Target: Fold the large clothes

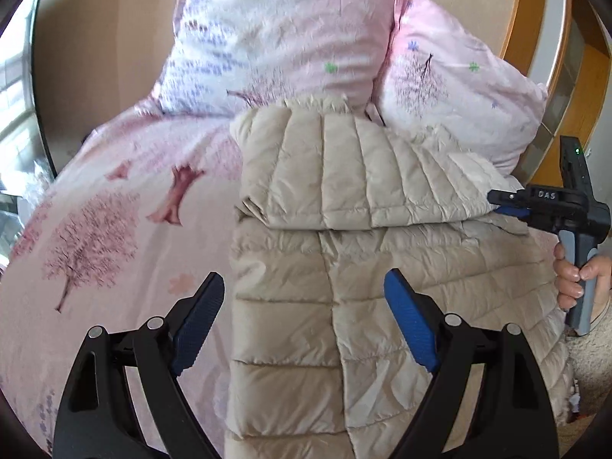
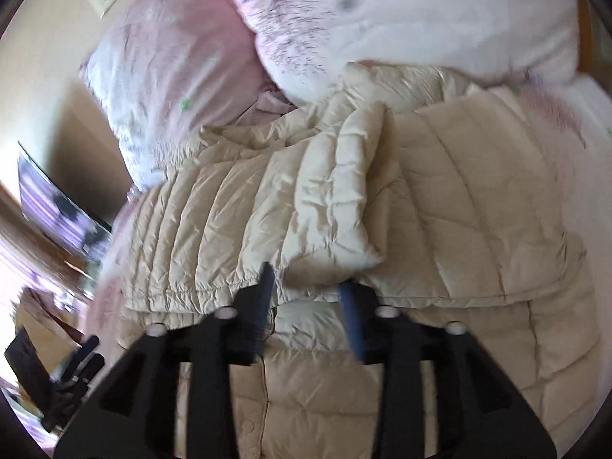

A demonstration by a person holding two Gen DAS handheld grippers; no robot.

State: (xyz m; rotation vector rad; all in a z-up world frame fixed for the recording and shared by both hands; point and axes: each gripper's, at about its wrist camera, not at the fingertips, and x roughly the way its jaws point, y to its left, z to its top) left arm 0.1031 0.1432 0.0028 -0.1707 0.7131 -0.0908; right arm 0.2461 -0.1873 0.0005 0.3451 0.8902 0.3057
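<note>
While a beige quilted jacket (image 1: 344, 252) lies spread over the pink bedsheet (image 1: 126, 199) in the middle of the left wrist view, its sleeves are seen already folded across the upper body, forming a thick band (image 1: 344, 176) just below the two pillows (image 1: 451, 88) at the top of the frame. The lower body panel remains flat and unfolded toward the bottom of the frame, so roughly the first half of the fold is judged done; a bottom-to-top fold is judged still to come.

The left gripper (image 1: 306, 321) is held wide open above the lower panel, with nothing between its blue pads (image 1: 411, 325). The right gripper (image 2: 308, 306) is seen in its own view partly open at the hem of the folded sleeve (image 2: 267, 229); whether cloth is pinched cannot be told, the picture being blurred. At the right edge of the left view its tip lies at the side of the band, held by a hand (image 1: 573, 271).
</note>
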